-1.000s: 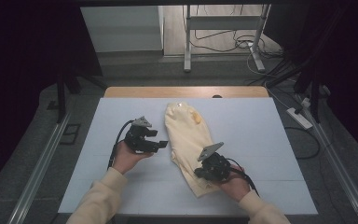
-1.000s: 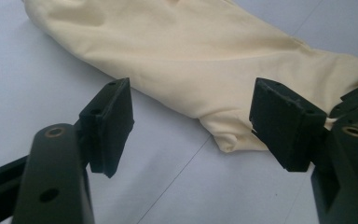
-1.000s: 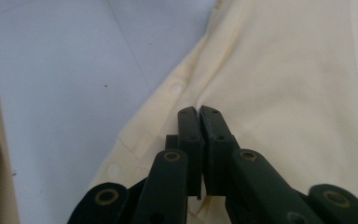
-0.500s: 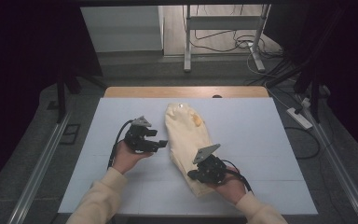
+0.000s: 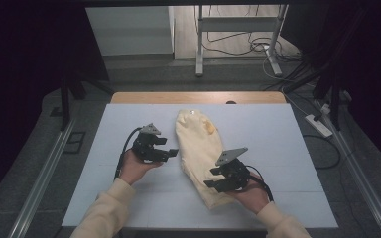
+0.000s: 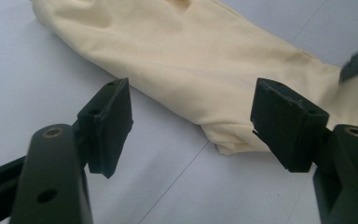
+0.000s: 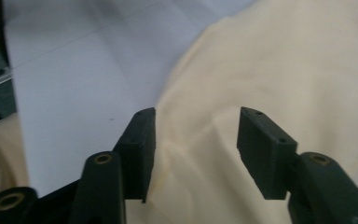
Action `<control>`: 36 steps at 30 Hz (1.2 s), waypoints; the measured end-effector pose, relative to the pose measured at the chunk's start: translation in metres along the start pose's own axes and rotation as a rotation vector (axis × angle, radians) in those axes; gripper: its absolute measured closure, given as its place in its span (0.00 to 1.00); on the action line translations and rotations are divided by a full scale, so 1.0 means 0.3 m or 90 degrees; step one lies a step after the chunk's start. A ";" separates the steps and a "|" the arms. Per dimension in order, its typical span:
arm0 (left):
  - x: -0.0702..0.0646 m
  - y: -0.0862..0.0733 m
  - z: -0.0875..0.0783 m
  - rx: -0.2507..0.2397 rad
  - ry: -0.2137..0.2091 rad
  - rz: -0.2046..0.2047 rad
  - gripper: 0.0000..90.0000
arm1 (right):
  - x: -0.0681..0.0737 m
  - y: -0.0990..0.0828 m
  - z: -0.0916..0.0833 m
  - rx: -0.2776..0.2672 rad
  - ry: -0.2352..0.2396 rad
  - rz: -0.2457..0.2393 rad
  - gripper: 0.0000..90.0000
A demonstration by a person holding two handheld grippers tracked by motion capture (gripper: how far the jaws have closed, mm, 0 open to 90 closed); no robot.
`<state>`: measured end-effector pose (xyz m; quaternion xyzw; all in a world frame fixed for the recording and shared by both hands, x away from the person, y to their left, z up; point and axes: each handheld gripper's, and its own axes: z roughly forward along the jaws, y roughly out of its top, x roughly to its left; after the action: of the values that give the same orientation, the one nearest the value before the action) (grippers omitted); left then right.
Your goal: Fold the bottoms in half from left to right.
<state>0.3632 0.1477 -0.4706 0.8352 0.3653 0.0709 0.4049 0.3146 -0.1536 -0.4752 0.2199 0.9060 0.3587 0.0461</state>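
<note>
The cream cloth carried no readable writing; the right gripper had just been opening above it, the left gripper stood released.

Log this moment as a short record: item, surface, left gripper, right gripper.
item: pale yellow cloth, folded into a long strip
surface: white table
left gripper: jaws open, beside the cloth, holding nothing
right gripper: jaws have just been opening, over the cloth's near end, pads apart with cloth below them
</note>
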 end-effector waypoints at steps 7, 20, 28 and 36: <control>-0.001 0.000 -0.002 0.000 0.001 0.001 0.32 | -0.049 -0.029 -0.054 -0.003 -0.055 0.024 0.47; -0.001 0.000 -0.002 0.000 0.002 0.000 0.32 | -0.111 -0.101 -0.060 0.046 -0.087 0.066 0.43; -0.002 0.000 -0.003 0.000 0.003 0.001 0.32 | -0.124 -0.121 -0.024 0.078 -0.088 0.079 0.41; -0.001 -0.001 -0.005 -0.002 0.006 -0.005 0.31 | -0.137 -0.137 0.001 0.100 -0.072 0.095 0.48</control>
<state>0.3621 0.1485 -0.4699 0.8328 0.3701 0.0739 0.4050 0.3366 -0.1975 -0.5061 0.3096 0.9084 0.2759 0.0528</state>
